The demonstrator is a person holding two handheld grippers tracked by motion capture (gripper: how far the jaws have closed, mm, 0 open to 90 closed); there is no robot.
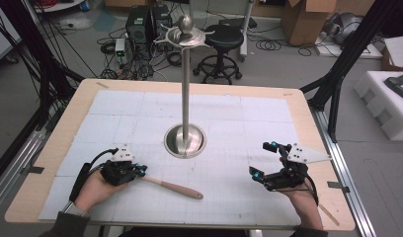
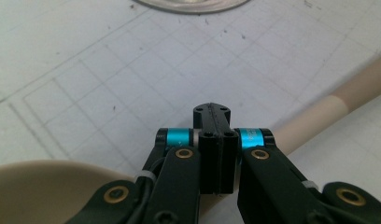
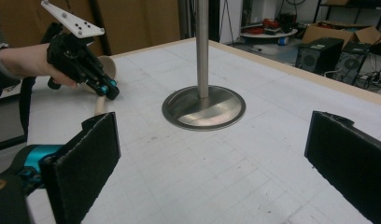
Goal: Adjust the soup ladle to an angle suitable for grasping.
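The wooden spoon [image 1: 171, 187] is seen lying on the white gridded mat [image 1: 229, 197], in front of the metal stand [image 1: 185, 140]. Its neck is pinched between the closed jaws of the left gripper [image 1: 141, 170]; in the left gripper view the pale handle [image 2: 328, 109] is shown running off to the upper right, while the bowl [image 2: 44, 186] is seen at the lower left. The right gripper [image 1: 261, 160] is held well apart from the spoon, its pads [image 3: 86, 158] spread wide with nothing between them.
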